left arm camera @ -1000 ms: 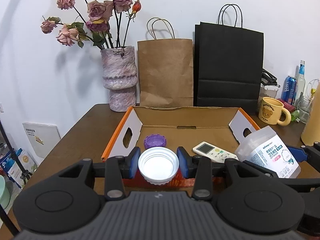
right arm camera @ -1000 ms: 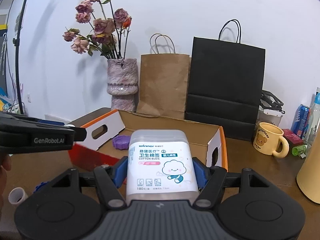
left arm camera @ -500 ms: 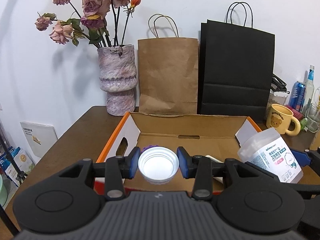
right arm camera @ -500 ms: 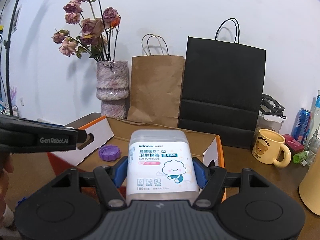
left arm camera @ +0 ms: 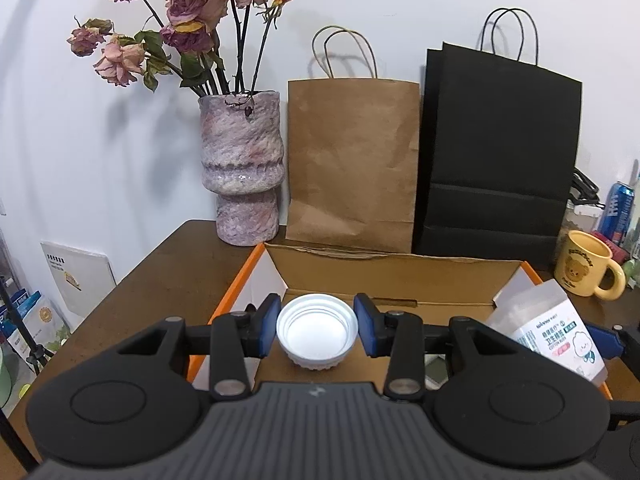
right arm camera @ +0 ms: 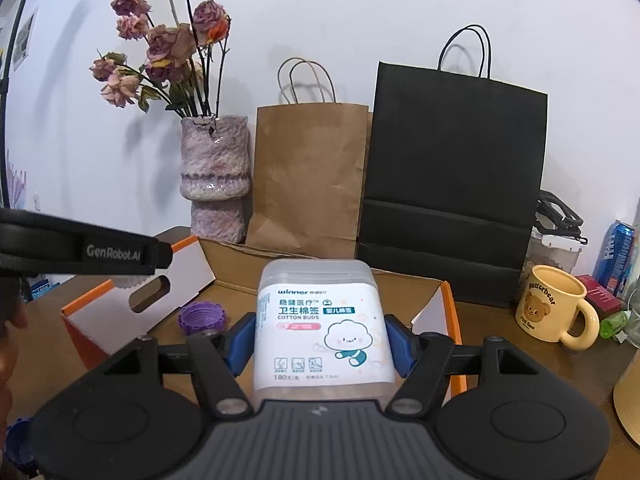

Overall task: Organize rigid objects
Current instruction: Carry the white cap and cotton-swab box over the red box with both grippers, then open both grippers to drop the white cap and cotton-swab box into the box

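My left gripper (left arm camera: 317, 330) is shut on a white jar lid (left arm camera: 317, 336) and holds it over the open cardboard box (left arm camera: 396, 276) with orange edges. My right gripper (right arm camera: 320, 340) is shut on a clear cotton buds box (right arm camera: 322, 328), held above the box's right part; it also shows in the left wrist view (left arm camera: 554, 340). A purple lid (right arm camera: 202, 317) lies on the box floor (right arm camera: 236, 300). The left gripper's arm (right arm camera: 80, 250) crosses the left of the right wrist view.
A stone vase with dried roses (left arm camera: 242, 168), a brown paper bag (left arm camera: 352, 160) and a black paper bag (left arm camera: 500, 152) stand behind the box against the wall. A yellow bear mug (right arm camera: 554, 306), a blue can (right arm camera: 614, 256) and small clutter sit to the right.
Both grippers have moved forward over the box, each still holding its object. The remote and purple lid have dropped out of the left wrist view.
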Tool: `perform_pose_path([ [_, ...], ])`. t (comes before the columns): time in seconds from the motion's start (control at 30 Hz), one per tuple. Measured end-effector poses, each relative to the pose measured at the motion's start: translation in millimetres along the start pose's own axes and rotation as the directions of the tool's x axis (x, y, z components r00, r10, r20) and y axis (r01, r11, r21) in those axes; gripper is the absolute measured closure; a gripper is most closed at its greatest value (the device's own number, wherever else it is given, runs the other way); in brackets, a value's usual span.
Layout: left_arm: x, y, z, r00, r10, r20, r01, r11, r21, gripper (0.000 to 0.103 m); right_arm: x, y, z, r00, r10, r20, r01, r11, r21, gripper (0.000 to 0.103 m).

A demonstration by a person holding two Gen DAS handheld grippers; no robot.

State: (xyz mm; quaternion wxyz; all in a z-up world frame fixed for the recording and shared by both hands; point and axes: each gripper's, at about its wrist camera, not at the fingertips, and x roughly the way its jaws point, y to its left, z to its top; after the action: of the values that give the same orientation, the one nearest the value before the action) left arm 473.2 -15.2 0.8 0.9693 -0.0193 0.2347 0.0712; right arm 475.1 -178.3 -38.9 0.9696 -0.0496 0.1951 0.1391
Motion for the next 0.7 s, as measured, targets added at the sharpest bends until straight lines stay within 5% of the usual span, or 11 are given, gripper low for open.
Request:
perform_pose_path([
  [0.7, 51.9, 3.4, -5.6, 0.994, 0.064, -0.09, -0.061, 0.998, 0.032, 0.061, 38.8, -16.2, -5.6, 0.997, -0.028, -0.074, 0.028, 1.0, 0.009, 0.037],
])
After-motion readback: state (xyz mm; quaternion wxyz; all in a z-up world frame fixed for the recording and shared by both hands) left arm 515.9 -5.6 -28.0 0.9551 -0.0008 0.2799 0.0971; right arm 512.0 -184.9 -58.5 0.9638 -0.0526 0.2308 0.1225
